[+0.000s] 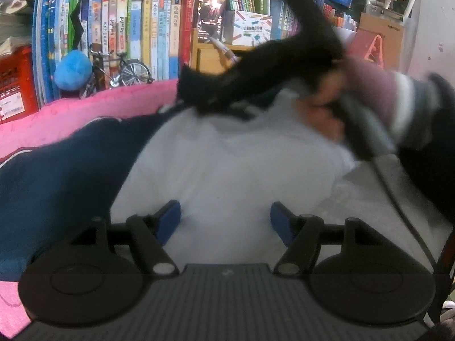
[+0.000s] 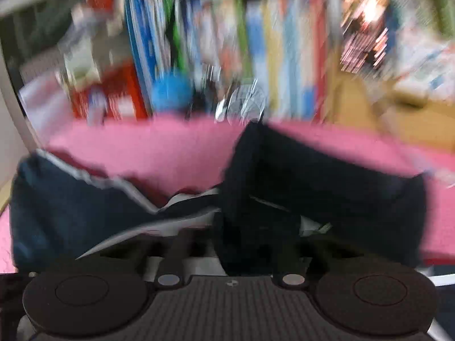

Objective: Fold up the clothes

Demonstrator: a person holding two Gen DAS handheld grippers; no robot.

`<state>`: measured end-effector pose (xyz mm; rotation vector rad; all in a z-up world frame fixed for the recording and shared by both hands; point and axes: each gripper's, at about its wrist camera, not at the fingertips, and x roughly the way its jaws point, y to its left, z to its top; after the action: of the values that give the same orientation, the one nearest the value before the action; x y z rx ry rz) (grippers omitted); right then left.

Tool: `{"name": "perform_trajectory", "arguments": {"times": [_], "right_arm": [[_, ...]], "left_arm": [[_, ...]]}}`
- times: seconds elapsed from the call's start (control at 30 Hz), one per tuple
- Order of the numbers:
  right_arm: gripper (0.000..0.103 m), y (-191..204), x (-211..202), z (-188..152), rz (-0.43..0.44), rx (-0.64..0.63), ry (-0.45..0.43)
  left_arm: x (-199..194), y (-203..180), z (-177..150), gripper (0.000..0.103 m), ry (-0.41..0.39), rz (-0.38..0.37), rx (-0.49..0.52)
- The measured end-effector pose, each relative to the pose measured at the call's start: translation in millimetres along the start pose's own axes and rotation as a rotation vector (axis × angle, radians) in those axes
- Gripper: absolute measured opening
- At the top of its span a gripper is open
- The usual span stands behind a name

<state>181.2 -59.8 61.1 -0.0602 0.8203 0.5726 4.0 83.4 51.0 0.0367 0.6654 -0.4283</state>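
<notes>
A white and navy garment (image 1: 227, 159) lies on a pink cover (image 1: 71, 110). My left gripper (image 1: 224, 217) is open just above the white body, its blue pads (image 1: 170, 218) apart and empty. In the left wrist view my right gripper (image 1: 196, 93) is blurred over the collar area, held in a hand (image 1: 324, 110). In the blurred right wrist view my right gripper (image 2: 230, 241) is shut on a dark navy sleeve (image 2: 312, 187), which is lifted and draped across the fingers. The navy body with white piping (image 2: 71, 204) lies to the left.
A bookshelf (image 1: 142, 28) packed with books stands right behind the pink cover, with a model bicycle (image 1: 125, 71) and a blue plush ball (image 1: 74, 69) at its foot. A red crate (image 1: 14, 79) is at the left. A cable (image 1: 398, 199) trails at the right.
</notes>
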Motion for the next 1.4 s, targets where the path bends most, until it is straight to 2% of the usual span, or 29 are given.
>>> {"name": "perform_trajectory", "arguments": {"times": [0.03,0.07,0.1,0.13,0.17,0.2,0.23,0.27,0.3,0.43,0.47,0.5,0.53,0.57,0.6,0.63,0.67,0.7,0.77,0.83,0.87,0.9,0.97,1.07,1.13,1.2,1.3,1.33,1.4], "right_arm": [[0.011,1.9,8.3,8.5,-0.014,0.001,0.0],[0.011,3.4,5.9,18.5,-0.054,0.0,-0.063],[0.011,3.2,-7.0,28.5,-0.103,0.007,-0.19],[0.012,-1.9,-24.3,33.2,-0.113,0.036,-0.307],[0.017,-10.1,-45.9,32.9,-0.088,0.086,-0.412],[0.027,-18.3,-67.5,32.6,-0.063,0.136,-0.516],[0.036,-27.1,-86.0,33.5,-0.036,0.167,-0.568],[0.057,-35.4,-94.9,35.4,-0.016,0.151,-0.511],[0.063,-40.9,-97.2,34.7,-0.019,0.117,-0.443],[0.064,-55.7,-83.7,-2.4,-0.119,-0.019,-0.187],[0.068,-59.5,-76.8,-14.9,-0.14,-0.046,-0.125],[0.08,-64.6,-69.6,-26.0,-0.148,-0.052,-0.083],[0.086,-67.7,-63.4,-33.9,-0.156,-0.047,-0.062],[0.086,-70.9,-57.2,-41.8,-0.164,-0.042,-0.04],[0.071,-73.0,-51.3,-47.6,-0.166,-0.035,-0.025],[0.057,-73.2,-46.9,-47.0,-0.167,-0.029,-0.031],[0.035,-73.0,-44.2,-42.2,-0.191,-0.033,-0.051],[0.021,-71.2,-44.1,-38.1,-0.217,-0.042,-0.079],[0.022,-67.4,-57.7,-32.7,-0.236,-0.053,-0.231],[0.027,-66.7,-72.9,-27.2,-0.233,-0.048,-0.414],[0.033,-66.3,-79.4,-25.4,-0.236,-0.045,-0.476],[0.044,-66.1,-83.3,-25.3,-0.247,-0.044,-0.479],[0.056,-72.5,-90.6,-27.7,-0.233,-0.038,-0.44],[0.062,-85.4,-101.6,-45.5,-0.173,-0.052,-0.366],[0.069,-89.1,-105.2,-61.7,-0.174,-0.069,-0.315],[0.07,-94.0,-99.8,-69.1,-0.181,-0.07,-0.272],[0.075,-104.7,-86.8,-64.7,-0.17,-0.017,-0.235],[0.077,-107.9,-81.5,-61.8,-0.156,0.002,-0.219],[0.079,-112.0,-71.0,-56.5,-0.148,0.015,-0.189]], "left_arm": [[0.3,-0.1,0.2,0.069,0.0,0.004,0.001],[0.5,-0.3,0.4,0.069,-0.001,0.008,0.002],[0.8,-0.5,0.6,0.069,-0.001,0.012,0.003],[0.8,-2.4,0.6,0.069,0.0,0.021,0.01],[0.8,-3.7,0.6,0.07,0.0,0.025,0.014],[1.0,-4.0,0.6,0.07,0.001,0.025,0.014],[1.1,-4.4,0.7,0.07,0.001,0.025,0.014],[1.2,-4.5,0.8,0.07,0.0,0.025,0.013],[1.3,-4.7,0.9,0.07,0.0,0.025,0.012],[3.7,-7.3,-0.7,0.07,-0.002,0.033,0.013],[4.3,-7.6,-1.3,0.071,-0.002,0.033,0.013],[5.0,-8.0,-1.9,0.071,-0.002,0.034,0.012],[5.6,-8.7,-2.4,0.071,-0.003,0.036,0.012],[6.0,-8.6,-2.7,0.071,-0.003,0.037,0.013],[6.2,-8.2,-2.8,0.071,-0.003,0.037,0.012],[6.4,-7.8,-2.9,0.071,-0.003,0.037,0.01],[7.0,-7.1,-3.2,0.071,-0.003,0.039,0.007],[7.0,-6.7,-3.2,0.071,-0.004,0.044,0.006],[7.1,-6.0,-3.3,0.071,-0.006,0.055,0.004],[6.8,-7.0,-3.4,0.071,-0.008,0.076,0.002],[6.4,-7.2,-3.3,0.071,-0.008,0.086,-0.001],[5.0,-6.6,-2.8,0.071,-0.009,0.09,-0.01],[-1.6,-4.8,0.1,0.071,-0.031,0.097,-0.044],[-14.6,2.9,11.0,0.071,-0.101,0.097,-0.111],[-18.5,12.4,26.3,0.072,-0.154,0.078,-0.152],[-11.8,19.5,45.3,0.078,-0.185,0.056,-0.146],[22.2,25.6,71.7,0.078,-0.177,0.055,-0.075],[36.5,26.3,76.8,0.078,-0.169,0.028,-0.034],[66.2,30.3,84.6,0.078,-0.082,0.015,0.005]]}}
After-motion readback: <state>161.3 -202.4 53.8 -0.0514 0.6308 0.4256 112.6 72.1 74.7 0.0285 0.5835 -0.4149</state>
